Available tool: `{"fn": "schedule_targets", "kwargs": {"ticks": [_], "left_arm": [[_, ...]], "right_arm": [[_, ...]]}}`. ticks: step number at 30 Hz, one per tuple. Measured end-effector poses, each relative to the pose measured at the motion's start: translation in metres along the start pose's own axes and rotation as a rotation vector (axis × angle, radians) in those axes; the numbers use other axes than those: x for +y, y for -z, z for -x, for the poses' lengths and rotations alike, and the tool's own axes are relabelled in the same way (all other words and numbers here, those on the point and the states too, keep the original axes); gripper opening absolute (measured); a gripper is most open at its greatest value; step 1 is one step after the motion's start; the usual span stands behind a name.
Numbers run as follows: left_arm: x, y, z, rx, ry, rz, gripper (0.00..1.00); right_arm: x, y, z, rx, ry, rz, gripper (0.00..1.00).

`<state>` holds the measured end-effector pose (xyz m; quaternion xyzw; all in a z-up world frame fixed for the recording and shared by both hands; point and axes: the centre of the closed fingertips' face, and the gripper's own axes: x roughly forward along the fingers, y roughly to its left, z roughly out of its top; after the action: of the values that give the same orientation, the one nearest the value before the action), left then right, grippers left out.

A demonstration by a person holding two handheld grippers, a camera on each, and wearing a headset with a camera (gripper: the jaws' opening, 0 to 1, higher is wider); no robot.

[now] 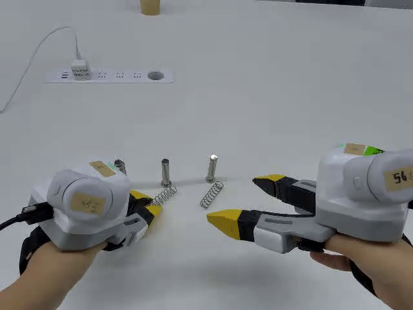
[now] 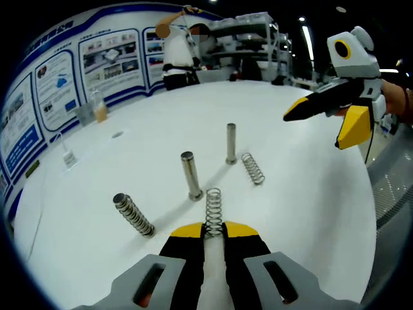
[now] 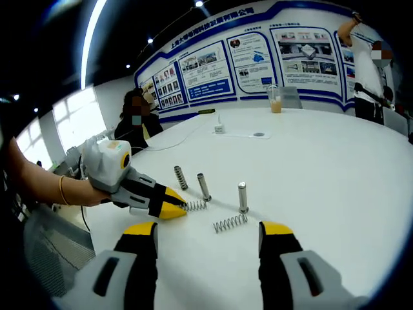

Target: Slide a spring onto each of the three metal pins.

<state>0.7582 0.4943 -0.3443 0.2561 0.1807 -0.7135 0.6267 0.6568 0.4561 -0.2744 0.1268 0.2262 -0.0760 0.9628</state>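
left gripper (image 2: 213,229) pinches a spring (image 2: 213,210) pointing ahead — pin (image 2: 190,175) just beyond at eleven o'clock; right gripper (image 3: 206,229) wide open.

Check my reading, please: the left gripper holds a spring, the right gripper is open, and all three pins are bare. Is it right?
One pin already carries a fitted spring, as the left gripper view shows; two are bare. The rest stands: the left gripper holds a second spring, the right gripper is open.
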Motion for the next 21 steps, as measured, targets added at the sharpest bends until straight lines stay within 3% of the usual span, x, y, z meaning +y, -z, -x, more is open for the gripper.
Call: {"fn": "schedule_targets", "kwargs": {"ticks": [5,10,21], "left_arm": [[-0.002,-0.01,0.012,-0.039,-0.006,0.005,0.1],[-0.005,-0.026,0.026,-0.109,-0.008,0.035,0.1],[-0.018,-0.051,0.056,-0.229,0.014,0.074,0.1]], "right_arm": [[0.0,-0.007,0.003,-0.031,-0.006,-0.047,0.64],[0.004,-0.019,0.004,-0.059,-0.021,-0.075,0.64],[0.026,-0.045,-0.005,-0.136,-0.111,-0.158,0.56]]}}
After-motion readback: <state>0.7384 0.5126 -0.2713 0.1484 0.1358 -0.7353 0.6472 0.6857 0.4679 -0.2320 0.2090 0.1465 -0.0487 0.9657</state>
